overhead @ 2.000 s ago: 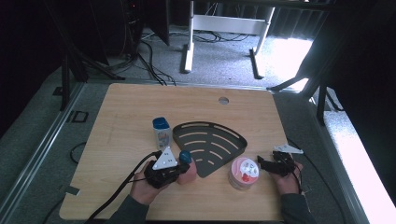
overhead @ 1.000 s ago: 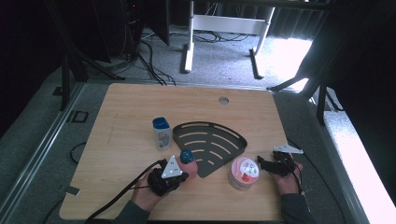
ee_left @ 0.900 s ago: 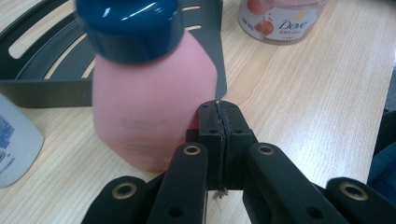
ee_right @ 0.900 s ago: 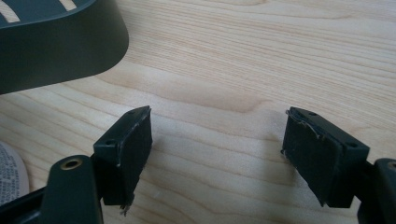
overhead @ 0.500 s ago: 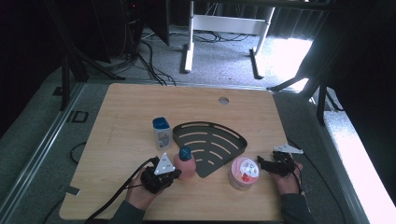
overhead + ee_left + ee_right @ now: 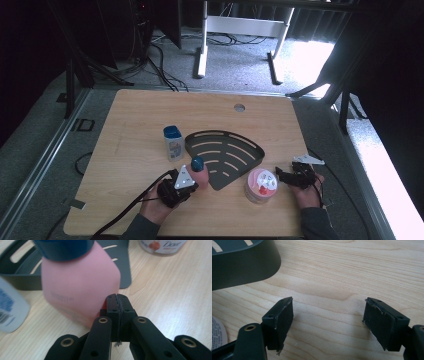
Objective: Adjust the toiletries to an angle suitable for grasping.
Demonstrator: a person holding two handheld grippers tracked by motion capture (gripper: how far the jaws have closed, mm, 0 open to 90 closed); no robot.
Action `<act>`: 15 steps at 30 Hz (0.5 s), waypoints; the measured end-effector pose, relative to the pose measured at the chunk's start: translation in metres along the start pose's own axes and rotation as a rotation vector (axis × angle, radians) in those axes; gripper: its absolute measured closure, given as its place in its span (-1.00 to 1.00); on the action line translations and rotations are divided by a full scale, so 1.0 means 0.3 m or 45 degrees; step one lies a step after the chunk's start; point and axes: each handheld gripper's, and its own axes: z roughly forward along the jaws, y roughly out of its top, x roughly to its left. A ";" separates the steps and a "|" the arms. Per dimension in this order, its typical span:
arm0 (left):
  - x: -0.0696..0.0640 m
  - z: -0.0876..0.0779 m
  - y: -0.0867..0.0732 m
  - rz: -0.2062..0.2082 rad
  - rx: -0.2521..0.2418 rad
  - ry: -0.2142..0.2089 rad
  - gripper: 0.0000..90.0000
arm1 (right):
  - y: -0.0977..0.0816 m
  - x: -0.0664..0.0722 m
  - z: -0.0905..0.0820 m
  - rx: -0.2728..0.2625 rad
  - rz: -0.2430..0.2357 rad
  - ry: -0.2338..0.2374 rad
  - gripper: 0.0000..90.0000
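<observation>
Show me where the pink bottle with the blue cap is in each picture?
High view: the pink bottle stands near the table's front edge, just right of the left gripper.
Left gripper view: the pink bottle looms at upper left, close beside the shut jaws.
Right gripper view: I can't find the bottle here.
Shared landmark: the black slotted tray, also seen at and.

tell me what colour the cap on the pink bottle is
Dark blue cap, clearest in the left gripper view.

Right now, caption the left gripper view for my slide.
Left tool, jaws shut, beside the pink bottle on the wooden table.
</observation>
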 end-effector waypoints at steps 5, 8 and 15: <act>0.030 -0.015 -0.023 -0.035 0.009 0.042 0.98 | 0.000 0.000 0.000 0.000 -0.001 0.000 -0.48; 0.059 -0.020 -0.044 -0.073 0.036 0.106 0.97 | 0.000 0.000 0.000 0.000 -0.001 0.000 -0.48; 0.071 -0.046 -0.049 -0.112 -0.030 0.053 0.97 | 0.000 0.000 0.000 0.000 -0.001 0.000 -0.48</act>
